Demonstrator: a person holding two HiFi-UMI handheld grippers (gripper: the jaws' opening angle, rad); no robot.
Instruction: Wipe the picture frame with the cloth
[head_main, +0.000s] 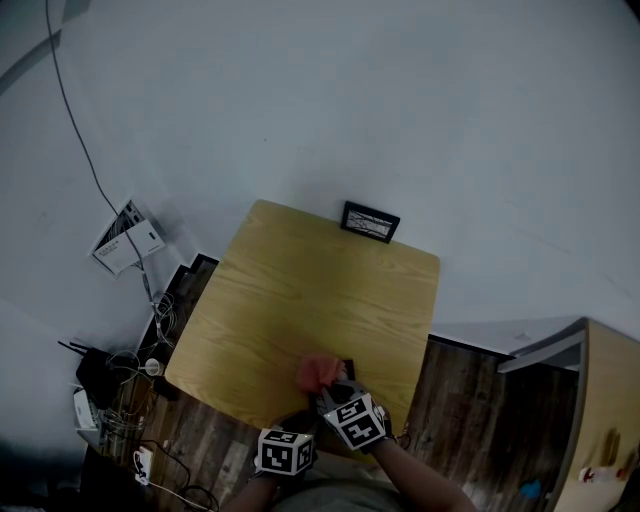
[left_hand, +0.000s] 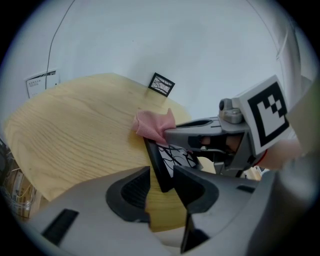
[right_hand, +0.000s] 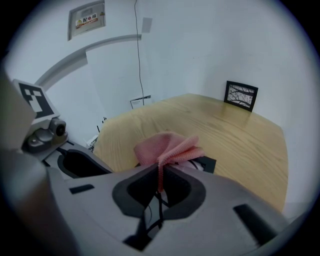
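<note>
Near edge, light wooden tabletop (head_main: 300, 300): small black picture frame (left_hand: 172, 156), tilted.
Left hand-held gripper (left_hand: 162, 179): clamped on frame's black edge.
Right hand-held gripper (right_hand: 160, 182): pinching pink cloth (right_hand: 167, 147), touching frame's upper end.

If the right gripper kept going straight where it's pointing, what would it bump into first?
Most likely the near picture frame, just beyond the pink cloth that the right gripper pinches. The cloth would touch it first. How close they are is hard to tell.
</note>
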